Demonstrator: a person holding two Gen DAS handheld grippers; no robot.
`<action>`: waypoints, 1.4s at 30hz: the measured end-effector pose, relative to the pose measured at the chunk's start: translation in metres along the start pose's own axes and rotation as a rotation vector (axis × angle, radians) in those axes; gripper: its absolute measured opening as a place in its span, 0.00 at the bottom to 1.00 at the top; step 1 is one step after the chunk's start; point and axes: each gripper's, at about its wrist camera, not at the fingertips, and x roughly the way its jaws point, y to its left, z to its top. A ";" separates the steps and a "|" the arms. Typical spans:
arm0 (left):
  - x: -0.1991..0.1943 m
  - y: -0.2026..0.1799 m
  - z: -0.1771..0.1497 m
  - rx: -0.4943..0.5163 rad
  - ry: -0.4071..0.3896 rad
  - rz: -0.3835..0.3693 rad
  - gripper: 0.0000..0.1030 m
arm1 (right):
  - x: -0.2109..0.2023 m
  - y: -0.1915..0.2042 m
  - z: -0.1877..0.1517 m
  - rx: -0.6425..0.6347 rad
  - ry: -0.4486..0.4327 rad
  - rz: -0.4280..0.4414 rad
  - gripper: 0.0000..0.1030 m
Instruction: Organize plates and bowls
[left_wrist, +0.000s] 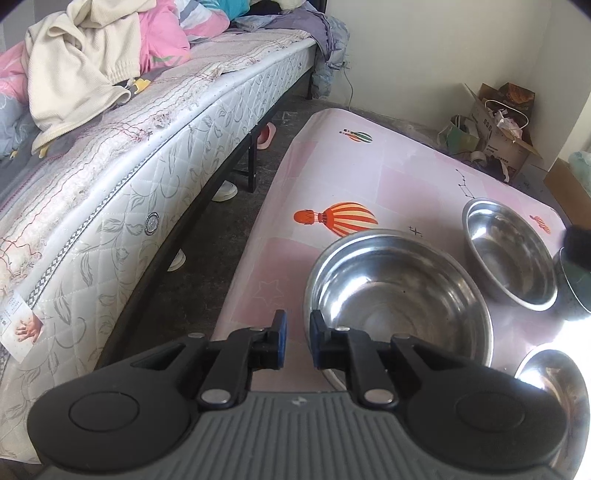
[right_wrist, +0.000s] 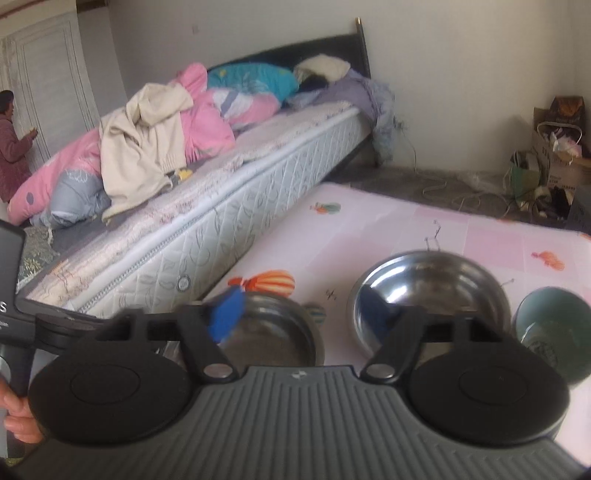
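L wrist: left gripper (left_wrist: 297, 341) nearly shut, pinching near rim of big steel bowl (left_wrist: 399, 295) by table edge (left_wrist: 243, 273); 2nd steel bowl (left_wrist: 509, 251) just beside.

R wrist: right gripper (right_wrist: 306, 314) wide open, empty, above bowls; teal bowl (right_wrist: 550, 332) at right.

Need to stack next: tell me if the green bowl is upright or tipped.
Upright: the green bowl stands on the pink table, its open mouth facing up.

A pale pink checked surface (left_wrist: 388, 173) printed with orange-striped balloons (left_wrist: 338, 218) carries 3 shiny silver steel bowls (left_wrist: 399, 295) and 1 teal bowl (right_wrist: 554, 325), beside a white quilted leaf-patterned mattress (left_wrist: 147, 206) under pink bedding (right_wrist: 199, 122).
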 end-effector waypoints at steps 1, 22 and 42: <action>-0.001 0.002 0.000 -0.002 -0.003 0.001 0.13 | -0.011 0.000 0.003 -0.010 -0.055 -0.013 0.99; -0.006 0.007 -0.005 -0.016 -0.005 -0.014 0.17 | -0.112 0.016 0.079 -0.409 -0.337 -0.180 0.99; 0.014 -0.001 -0.007 0.008 0.048 -0.049 0.25 | 0.039 -0.024 -0.004 0.085 0.282 0.071 0.44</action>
